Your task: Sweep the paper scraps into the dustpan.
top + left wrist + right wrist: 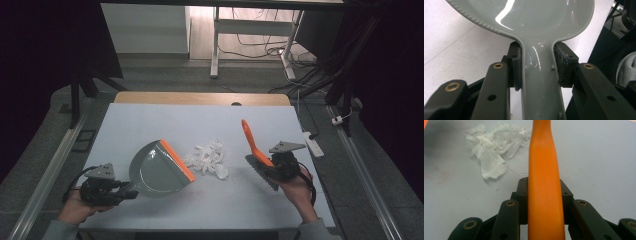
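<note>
Left gripper (131,194): low at the near-left surface (150,120), fingers (515,65) clamped on dustpan (160,169) handle.
Right gripper (270,167): fingers (522,195) clamped on orange brush (254,145), handle raised.

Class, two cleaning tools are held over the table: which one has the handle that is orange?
The brush in the right gripper: its handle is orange. The grey dustpan, in the left gripper, has only an orange front lip.

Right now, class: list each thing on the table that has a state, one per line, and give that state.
Dustpan: held by its handle, orange lip facing the paper.
Brush: held, orange handle pointing up and away.
Crumpled paper: loose on the table, between dustpan and brush.
Left claw: shut on dustpan handle.
Right claw: shut on brush handle.
</note>
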`<state>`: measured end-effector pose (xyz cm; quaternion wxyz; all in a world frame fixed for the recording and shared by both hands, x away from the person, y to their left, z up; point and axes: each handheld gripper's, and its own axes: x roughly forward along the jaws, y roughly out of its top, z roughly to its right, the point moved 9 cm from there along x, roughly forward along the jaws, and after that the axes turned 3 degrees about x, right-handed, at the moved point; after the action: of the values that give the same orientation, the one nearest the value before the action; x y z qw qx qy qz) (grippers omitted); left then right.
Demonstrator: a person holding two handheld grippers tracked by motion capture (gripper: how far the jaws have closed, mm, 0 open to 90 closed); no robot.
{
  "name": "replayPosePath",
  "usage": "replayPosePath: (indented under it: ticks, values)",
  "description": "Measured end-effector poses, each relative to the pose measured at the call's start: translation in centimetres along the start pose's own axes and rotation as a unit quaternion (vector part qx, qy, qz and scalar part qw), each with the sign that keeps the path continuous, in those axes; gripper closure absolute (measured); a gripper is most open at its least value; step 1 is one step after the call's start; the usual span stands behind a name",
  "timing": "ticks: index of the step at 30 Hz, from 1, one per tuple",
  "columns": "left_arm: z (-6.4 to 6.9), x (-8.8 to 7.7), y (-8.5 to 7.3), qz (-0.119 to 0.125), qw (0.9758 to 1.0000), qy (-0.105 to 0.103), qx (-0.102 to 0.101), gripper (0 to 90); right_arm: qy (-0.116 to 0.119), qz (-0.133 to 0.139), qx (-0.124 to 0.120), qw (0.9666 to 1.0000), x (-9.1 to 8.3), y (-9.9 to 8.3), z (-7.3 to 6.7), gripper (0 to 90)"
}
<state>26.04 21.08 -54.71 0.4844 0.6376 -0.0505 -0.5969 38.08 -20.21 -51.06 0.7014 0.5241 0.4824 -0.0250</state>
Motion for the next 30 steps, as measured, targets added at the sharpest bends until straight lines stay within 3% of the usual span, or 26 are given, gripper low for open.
replayPosePath:
  ticks: [13,30]
  values:
    - [-0.3,0.1,-0.8,-0.022,0.9997,0.000,-0.007,61.5,0.011,0.010,-0.015,0.9998,2.1,2.6,-1.5,70.4]
    - [-0.6,1.0,-1.9,-0.056,0.9983,-0.012,-0.011,61.5,0.010,0.026,0.005,0.9996,3.4,4.4,-0.6,70.4]
